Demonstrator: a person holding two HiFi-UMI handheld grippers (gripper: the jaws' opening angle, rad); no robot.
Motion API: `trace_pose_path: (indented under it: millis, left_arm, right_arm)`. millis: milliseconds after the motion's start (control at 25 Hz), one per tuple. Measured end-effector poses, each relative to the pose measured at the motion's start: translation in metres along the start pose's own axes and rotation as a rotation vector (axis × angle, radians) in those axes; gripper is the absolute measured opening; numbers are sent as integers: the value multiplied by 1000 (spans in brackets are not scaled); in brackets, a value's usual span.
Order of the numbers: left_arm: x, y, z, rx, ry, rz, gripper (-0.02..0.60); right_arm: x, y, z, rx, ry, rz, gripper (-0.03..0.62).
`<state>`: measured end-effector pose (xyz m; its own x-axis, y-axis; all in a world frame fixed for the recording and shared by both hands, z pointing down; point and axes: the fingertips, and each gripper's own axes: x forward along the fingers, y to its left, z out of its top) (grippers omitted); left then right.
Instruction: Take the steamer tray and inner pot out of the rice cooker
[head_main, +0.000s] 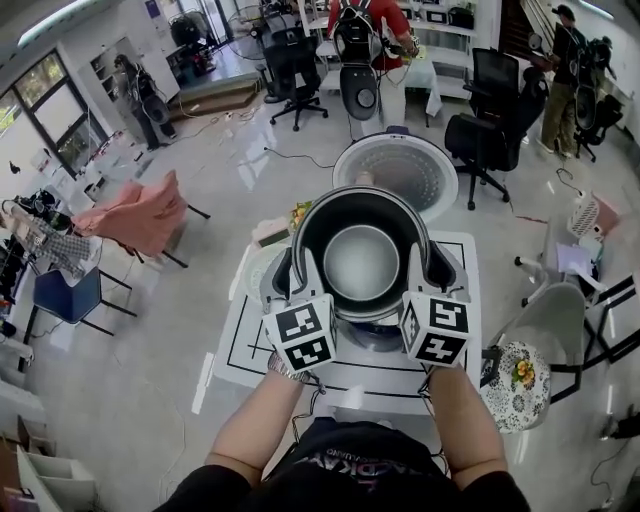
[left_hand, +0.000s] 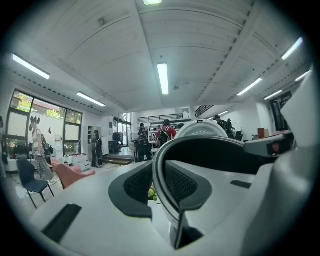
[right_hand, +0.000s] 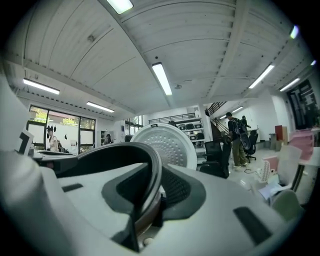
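The black inner pot (head_main: 362, 262) with a pale metal bottom hangs above the white rice cooker (head_main: 375, 337), and both grippers hold it by its rim. My left gripper (head_main: 299, 270) is shut on the left rim, my right gripper (head_main: 425, 265) on the right rim. In the left gripper view the rim of the pot (left_hand: 220, 155) runs between the pads of the left gripper (left_hand: 162, 185). The right gripper view shows the pot (right_hand: 100, 160) with its rim clamped in the right gripper (right_hand: 150, 190). The cooker's perforated lid (head_main: 395, 170) stands open behind. A pale round thing (head_main: 260, 268), perhaps the steamer tray, lies left of the cooker.
The cooker stands on a white table (head_main: 240, 340) marked with black lines. A pink-draped chair (head_main: 135, 215) is at the left, black office chairs (head_main: 480, 140) at the back right, and a flowered stool (head_main: 520, 375) at the right. People stand far back.
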<state>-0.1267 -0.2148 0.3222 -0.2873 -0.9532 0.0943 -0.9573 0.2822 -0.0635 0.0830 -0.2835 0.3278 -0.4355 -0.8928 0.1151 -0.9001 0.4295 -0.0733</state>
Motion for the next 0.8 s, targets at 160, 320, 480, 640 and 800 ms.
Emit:
trace_pose_path:
  millis: [160,320,480,640,800]
  left_arm:
    - [-20,18,5,-19,-21,83,84]
    - [-48,46,6,-33,-13,177,83]
    - [-82,84,-2,-39,16,281,83]
    - [-109,126,-16,-40,35,365,83]
    - [-129,162,-32,-43,60,413,83]
  right_arm:
    - [0,20,8,-17,-20,85,89]
    - [-6,51,13,-29,-18,180,89]
    - [-11,97,8,-36,5,287,89]
    - [-11,146,-5,-39,24,372,89]
    - [-12,188,-25,-37,62,425,89]
